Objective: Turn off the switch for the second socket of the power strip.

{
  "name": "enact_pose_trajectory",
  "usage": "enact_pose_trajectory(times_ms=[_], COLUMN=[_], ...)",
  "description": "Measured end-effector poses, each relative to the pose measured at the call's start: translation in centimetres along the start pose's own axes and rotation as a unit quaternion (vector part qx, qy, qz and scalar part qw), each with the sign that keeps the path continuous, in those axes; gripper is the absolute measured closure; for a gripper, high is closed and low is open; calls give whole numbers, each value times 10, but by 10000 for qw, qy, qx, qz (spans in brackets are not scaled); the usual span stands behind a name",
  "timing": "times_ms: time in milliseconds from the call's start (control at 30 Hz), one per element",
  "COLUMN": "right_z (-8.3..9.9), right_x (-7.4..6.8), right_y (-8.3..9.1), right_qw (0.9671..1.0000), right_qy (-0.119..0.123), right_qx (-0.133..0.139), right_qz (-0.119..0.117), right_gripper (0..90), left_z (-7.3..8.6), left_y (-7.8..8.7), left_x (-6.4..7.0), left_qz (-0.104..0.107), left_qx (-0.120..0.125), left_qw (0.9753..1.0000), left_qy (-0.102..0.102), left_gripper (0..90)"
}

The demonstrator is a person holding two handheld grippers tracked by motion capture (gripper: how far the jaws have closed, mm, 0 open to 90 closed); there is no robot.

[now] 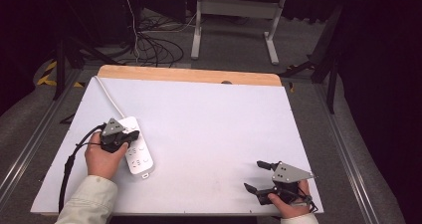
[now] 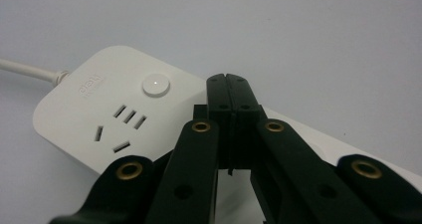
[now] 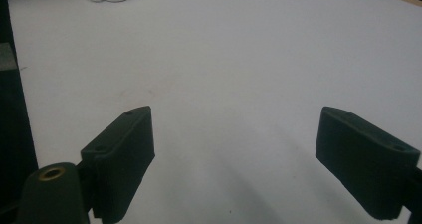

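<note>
High view: left tool (image 1: pixel 130 137) over power strip (image 1: pixel 141 157); right tool (image 1: pixel 257 175) near table edge.

My high view looks forward and down over the whole table (image 1: pixel 209 134). My left gripper view sits close above the power strip (image 2: pixel 99 114), seen at nine o'clock from above. My right gripper view skims low, catching that strip's end at eleven o'clock.

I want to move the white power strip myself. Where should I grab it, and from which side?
Probably grab the power strip across its narrow width, near the middle, coming straight down from above. It lies flat on the white table, long and slim, so open jaws fit over its two long sides. Keep off the round button and the cord.
</note>
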State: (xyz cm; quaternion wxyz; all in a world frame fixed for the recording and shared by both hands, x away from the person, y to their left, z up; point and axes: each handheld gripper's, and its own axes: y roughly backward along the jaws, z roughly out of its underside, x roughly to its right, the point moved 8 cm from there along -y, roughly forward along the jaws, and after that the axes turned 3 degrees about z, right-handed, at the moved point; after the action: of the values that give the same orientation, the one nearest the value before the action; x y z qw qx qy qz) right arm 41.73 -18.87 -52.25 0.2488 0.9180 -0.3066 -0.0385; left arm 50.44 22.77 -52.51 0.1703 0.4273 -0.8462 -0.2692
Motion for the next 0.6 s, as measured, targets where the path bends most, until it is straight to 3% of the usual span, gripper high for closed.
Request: enact_pose_trajectory(times_ms=[167,333,433,600], right_z=[0,0,0,1], right_x=[0,0,0,1], right_y=[0,0,0,0], right_qw=[10000,10000,10000,10000], right_qy=[5,-4,8,-5], right_qx=[-8,7,-9,-15], right_qz=[11,6,9,17], right_gripper=[161,161,161,161], left_z=[0,0,0,-1], left_y=[0,0,0,0], left_x=[0,0,0,0], left_qz=[-11,-81,4,-39], left_qx=[-14,-118,-69,-87], left_qw=[10000,9998,10000,10000], left_qy=[2,-157,-40,-1], left_gripper=[899,900,899,899])
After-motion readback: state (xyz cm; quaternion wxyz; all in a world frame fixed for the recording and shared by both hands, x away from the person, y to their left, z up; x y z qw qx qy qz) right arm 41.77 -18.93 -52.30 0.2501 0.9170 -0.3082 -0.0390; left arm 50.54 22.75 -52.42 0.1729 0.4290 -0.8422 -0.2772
